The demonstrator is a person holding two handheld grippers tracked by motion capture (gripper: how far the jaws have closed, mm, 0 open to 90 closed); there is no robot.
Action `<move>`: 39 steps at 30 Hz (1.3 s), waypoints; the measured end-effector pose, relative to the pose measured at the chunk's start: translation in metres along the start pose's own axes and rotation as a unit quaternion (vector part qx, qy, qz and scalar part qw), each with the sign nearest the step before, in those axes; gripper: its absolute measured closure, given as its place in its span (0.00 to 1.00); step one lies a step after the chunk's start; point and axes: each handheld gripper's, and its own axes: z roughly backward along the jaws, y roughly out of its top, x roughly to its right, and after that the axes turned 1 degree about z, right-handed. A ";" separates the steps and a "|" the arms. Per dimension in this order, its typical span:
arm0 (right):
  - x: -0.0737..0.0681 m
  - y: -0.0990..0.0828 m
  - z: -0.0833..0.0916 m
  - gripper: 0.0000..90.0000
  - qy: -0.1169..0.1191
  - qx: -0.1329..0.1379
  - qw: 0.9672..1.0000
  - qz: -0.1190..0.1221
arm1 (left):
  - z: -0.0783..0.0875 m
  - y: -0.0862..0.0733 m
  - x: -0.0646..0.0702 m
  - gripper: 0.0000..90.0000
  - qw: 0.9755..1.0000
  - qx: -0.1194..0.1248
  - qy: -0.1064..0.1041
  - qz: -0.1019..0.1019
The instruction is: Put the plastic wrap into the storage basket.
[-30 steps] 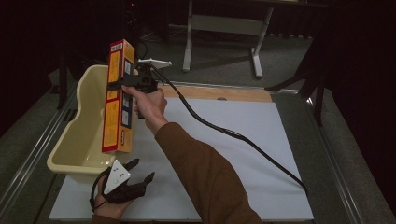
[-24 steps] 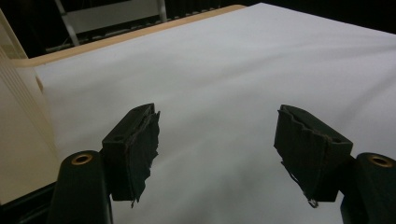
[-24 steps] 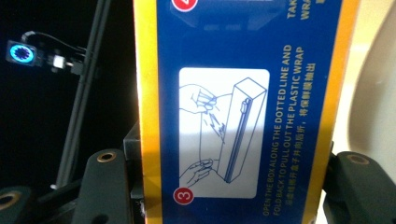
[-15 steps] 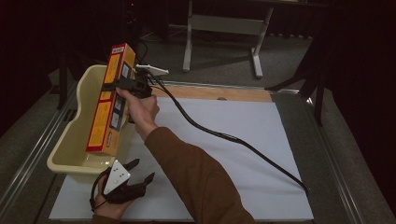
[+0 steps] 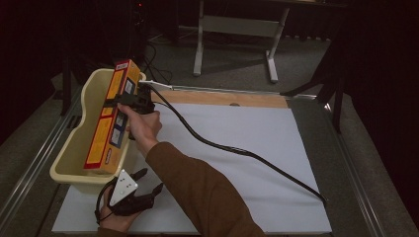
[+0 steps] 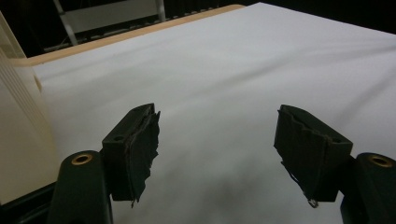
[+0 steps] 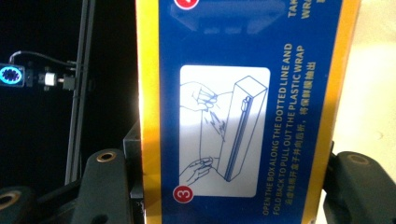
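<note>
A long yellow and blue plastic-wrap box [image 5: 111, 118] leans steeply, its lower end down inside the cream tub [image 5: 66, 158] at the table's left. My right gripper [image 5: 120, 102] is shut on the box about halfway up, one jaw on each side. In the right gripper view the box [image 7: 243, 116] shows its printed instructions between the jaws of my right gripper [image 7: 233, 191], with the tub's cream wall [image 7: 373, 93] behind it. My left gripper [image 5: 150, 180] lies on the white sheet in front of the tub, open. In the left gripper view my left gripper [image 6: 217, 140] has nothing between its fingers.
A white sheet [image 5: 237, 163] covers the table, with a wooden strip [image 5: 222, 98] along its far edge. The right gripper's black cable [image 5: 237, 148] trails across the sheet to the right. A metal stand [image 5: 237, 29] is on the floor beyond the table.
My right gripper has carried the box down and to the left, tilting it, so its lower end now sits in the tub. The left gripper has stayed where it was.
</note>
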 end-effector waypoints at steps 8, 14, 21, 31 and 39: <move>0.008 -0.003 -0.006 0.43 -0.005 0.003 1.000 -0.001 | 0.000 0.000 0.000 0.34 1.000 -0.001 -0.001 0.001; 0.017 -0.007 -0.012 0.43 -0.016 -0.009 1.000 -0.013 | 0.000 0.000 0.000 0.34 1.000 0.000 -0.001 0.000; 0.021 -0.007 -0.013 0.42 -0.026 -0.015 0.999 -0.024 | -0.001 0.000 0.000 0.34 1.000 -0.001 -0.002 -0.001; 0.019 -0.005 -0.013 0.38 -0.043 -0.028 0.998 -0.026 | -0.001 0.000 0.000 0.35 1.000 -0.002 0.000 -0.003; 0.015 -0.005 -0.011 0.30 -0.065 -0.039 0.997 -0.009 | -0.002 0.000 0.000 0.35 1.000 -0.004 0.003 -0.003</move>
